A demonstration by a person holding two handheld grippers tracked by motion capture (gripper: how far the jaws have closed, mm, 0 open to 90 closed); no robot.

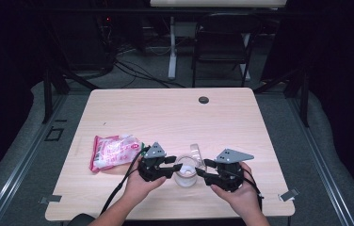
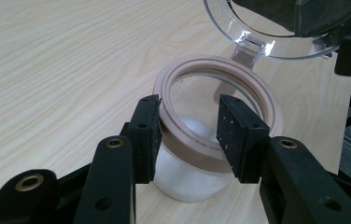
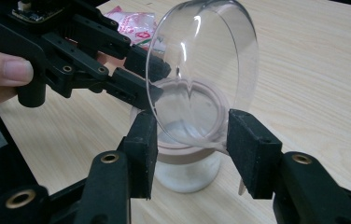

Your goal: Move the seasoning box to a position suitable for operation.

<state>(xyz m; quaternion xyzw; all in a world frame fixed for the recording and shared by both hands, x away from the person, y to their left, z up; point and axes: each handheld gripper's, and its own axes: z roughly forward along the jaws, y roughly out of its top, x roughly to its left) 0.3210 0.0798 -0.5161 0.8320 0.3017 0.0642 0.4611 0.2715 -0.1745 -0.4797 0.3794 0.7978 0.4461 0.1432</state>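
the glass jar (image 2: 197,154) of white powder stands near the counter's (image 1: 175,113) front edge with its clear hinged lid (image 3: 201,74) swung up, left gripper (image 2: 190,130) jaws clamped on the rim, right gripper (image 3: 192,151) jaws loose around the lid, closing apparently left, pink packet (image 1: 114,151) aside.

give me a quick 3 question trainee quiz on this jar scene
1. True or false: the jar's clear lid is shut flat over the mouth.
2. What lies on the table to the left of the left gripper?
A) a pink and white bag
B) a spoon
C) a red cup
3. Fill in: the left gripper's jaws straddle the jar's tan ____.

Key:
1. False: the lid stands swung up at its hinge, and the right gripper has its jaws either side of the lid's lower edge.
2. A, the pink and white bag.
3. Rim.
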